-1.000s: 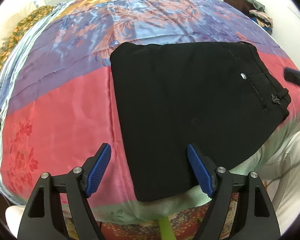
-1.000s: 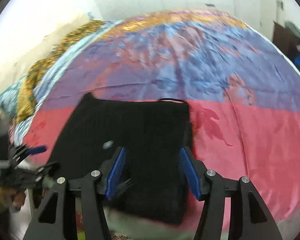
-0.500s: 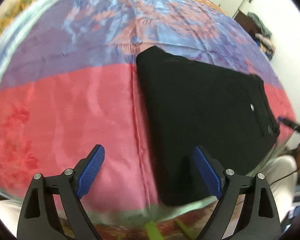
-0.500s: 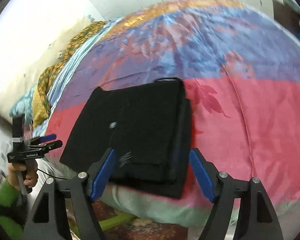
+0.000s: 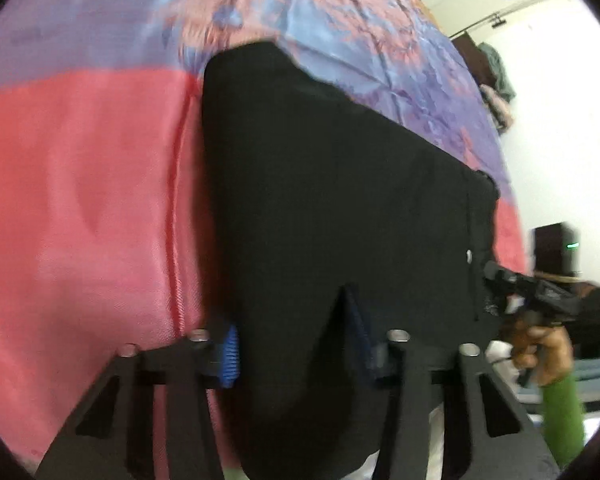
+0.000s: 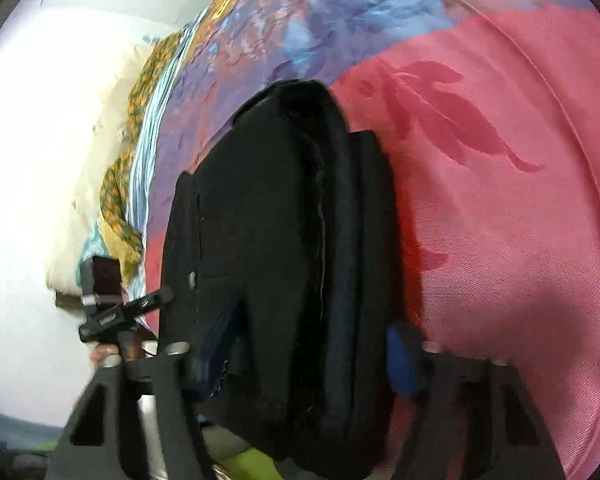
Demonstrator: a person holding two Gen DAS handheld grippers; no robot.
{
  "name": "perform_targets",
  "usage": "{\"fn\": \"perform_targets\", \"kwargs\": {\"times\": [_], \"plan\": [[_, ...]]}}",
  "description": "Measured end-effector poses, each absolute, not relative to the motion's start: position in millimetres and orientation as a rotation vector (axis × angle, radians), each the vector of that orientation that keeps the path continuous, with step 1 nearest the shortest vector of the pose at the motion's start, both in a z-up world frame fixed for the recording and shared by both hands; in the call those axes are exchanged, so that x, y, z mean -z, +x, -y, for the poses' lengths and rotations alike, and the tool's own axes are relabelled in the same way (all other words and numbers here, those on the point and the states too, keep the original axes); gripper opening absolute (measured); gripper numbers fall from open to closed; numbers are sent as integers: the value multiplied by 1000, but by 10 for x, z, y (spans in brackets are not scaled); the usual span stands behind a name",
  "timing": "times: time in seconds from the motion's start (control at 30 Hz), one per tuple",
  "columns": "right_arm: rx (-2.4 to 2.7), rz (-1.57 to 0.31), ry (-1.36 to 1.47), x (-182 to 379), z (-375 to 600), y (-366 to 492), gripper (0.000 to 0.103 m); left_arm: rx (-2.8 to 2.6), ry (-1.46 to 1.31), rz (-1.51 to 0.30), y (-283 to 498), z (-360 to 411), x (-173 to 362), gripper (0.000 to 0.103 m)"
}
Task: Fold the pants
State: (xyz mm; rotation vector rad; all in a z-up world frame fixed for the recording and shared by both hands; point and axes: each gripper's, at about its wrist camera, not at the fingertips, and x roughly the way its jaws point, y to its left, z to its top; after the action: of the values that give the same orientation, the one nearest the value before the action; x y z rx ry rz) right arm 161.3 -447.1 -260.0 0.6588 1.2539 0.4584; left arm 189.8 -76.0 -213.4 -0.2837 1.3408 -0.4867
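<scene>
Folded black pants [image 5: 320,180] lie on a pink and purple bedspread [image 5: 80,200], near the bed's front edge. My left gripper [image 5: 296,344] is closing over their near edge, and the cloth bunches up between its blue pads [image 5: 230,354]. The right wrist view shows the thick waistband end of the pants [image 6: 268,208] as stacked layers. My right gripper [image 6: 308,356] is closing around that stack, one pad on top and one at its right side. Each gripper shows in the other's view: the right gripper [image 5: 532,292] and the left gripper [image 6: 120,312].
The bedspread [image 6: 500,200] stretches away behind the pants. A white pillow [image 6: 60,160] and an orange-green patterned cloth [image 6: 120,184] lie at the far left. Clothes hang by the white wall [image 5: 496,76]. A hand in a green sleeve [image 5: 560,400] holds the right gripper.
Both grippers came down and forward onto the near edge of the pants and narrowed over the cloth. Both views rolled and tilted downward.
</scene>
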Motion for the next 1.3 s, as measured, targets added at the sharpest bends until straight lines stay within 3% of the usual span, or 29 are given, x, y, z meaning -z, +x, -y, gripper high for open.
{"fn": "perform_targets", "kwargs": {"times": [0.07, 0.17, 0.43, 0.53, 0.6, 0.63, 0.7, 0.8, 0.83, 0.87, 0.93, 0.97, 1.07, 1.3], "plan": [[-473, -1219, 597, 2406, 4379, 1598, 38, 491, -237, -1300, 1861, 833, 1952, 23], [-520, -1156, 592, 2104, 4248, 1623, 33, 517, -237, -1249, 1926, 852, 1648, 22], [-642, -1008, 574, 1550, 3768, 2528, 32, 433, -207, -1059, 2704, 494, 913, 22], [-638, -972, 563, 1512, 3683, 2980, 32, 382, -184, -1008, 3110, 467, 858, 22], [-619, -969, 575, 1585, 3682, 3263, 33, 351, -144, -989, 3304, 523, 937, 28], [-588, -978, 560, 1649, 3682, 3399, 36, 318, -99, -988, 3401, 565, 1030, 35], [-472, -1020, 483, 1789, 3776, 3541, 46, 204, 2, -994, 3501, 613, 1257, 57], [-236, -1073, 351, 1980, 4074, 3506, 50, 127, 35, -1006, 3389, 480, 1468, 62], [-192, -1075, 321, 1979, 4147, 3448, 59, 117, 26, -988, 3286, 426, 1500, 64], [-141, -1072, 278, 1963, 4208, 3357, 75, 93, 28, -965, 3176, 374, 1506, 73], [-74, -1061, 190, 1905, 4266, 3135, 97, 28, 47, -918, 2947, 297, 1470, 86], [-61, -1054, 164, 1865, 4261, 3024, 102, 6, 51, -900, 2850, 285, 1439, 90], [-37, -1017, 107, 1721, 4158, 2674, 103, 6, 51, -882, 2593, 317, 1321, 97], [-51, -882, 29, 1269, 3465, 1913, 103, 20, 13, -806, 2018, 419, 903, 99]]}}
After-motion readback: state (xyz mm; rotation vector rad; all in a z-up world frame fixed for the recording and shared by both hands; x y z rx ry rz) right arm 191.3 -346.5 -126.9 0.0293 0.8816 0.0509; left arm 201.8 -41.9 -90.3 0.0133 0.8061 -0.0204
